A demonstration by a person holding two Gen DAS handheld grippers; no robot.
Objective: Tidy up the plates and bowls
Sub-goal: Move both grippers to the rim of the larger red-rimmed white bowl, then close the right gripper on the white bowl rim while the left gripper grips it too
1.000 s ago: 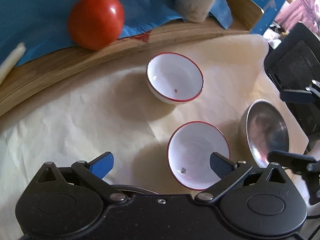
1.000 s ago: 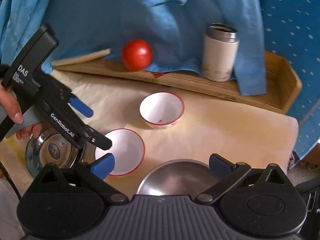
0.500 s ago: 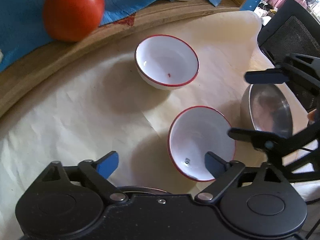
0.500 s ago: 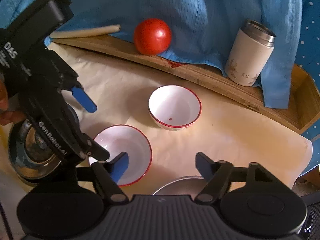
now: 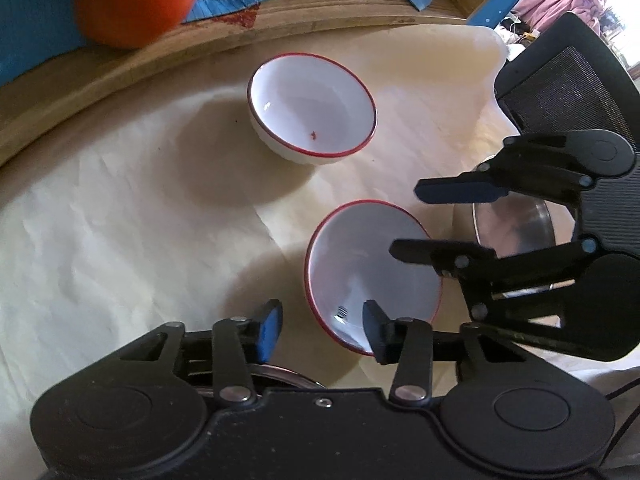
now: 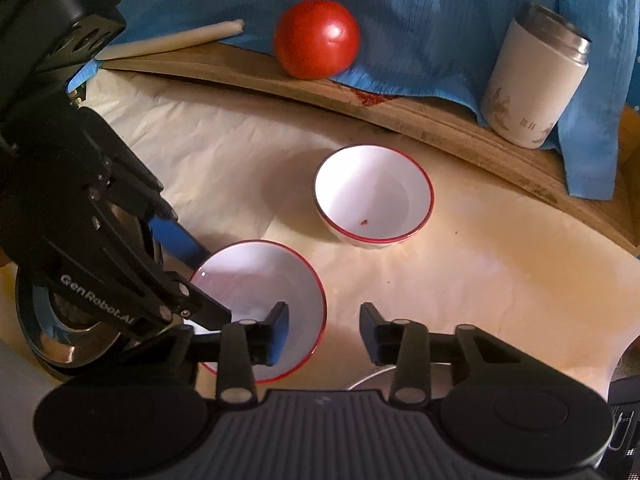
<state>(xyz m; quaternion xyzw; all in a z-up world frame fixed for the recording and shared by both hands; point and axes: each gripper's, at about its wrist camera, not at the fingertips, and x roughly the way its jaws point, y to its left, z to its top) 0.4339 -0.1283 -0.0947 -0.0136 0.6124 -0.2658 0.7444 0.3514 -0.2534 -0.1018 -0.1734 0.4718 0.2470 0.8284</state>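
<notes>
Black plastic left gripper (image 6: 208, 280) — blue finger pads, silver rivets, white "GenRobot.AI" lettering.

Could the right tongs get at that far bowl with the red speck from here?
Probably yes: the paper between the right tongs, whose jaws are closing on nothing, and the speckled bowl looks bare; the plate sits off to the side.

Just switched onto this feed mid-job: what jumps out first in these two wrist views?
Two white bowls with red rims sit on the cream paper: the deeper bowl farther back, the near bowl between both closing claws. The left claw and right claw grip nothing. A red tomato rests on the wooden ledge against blue cloth.
</notes>
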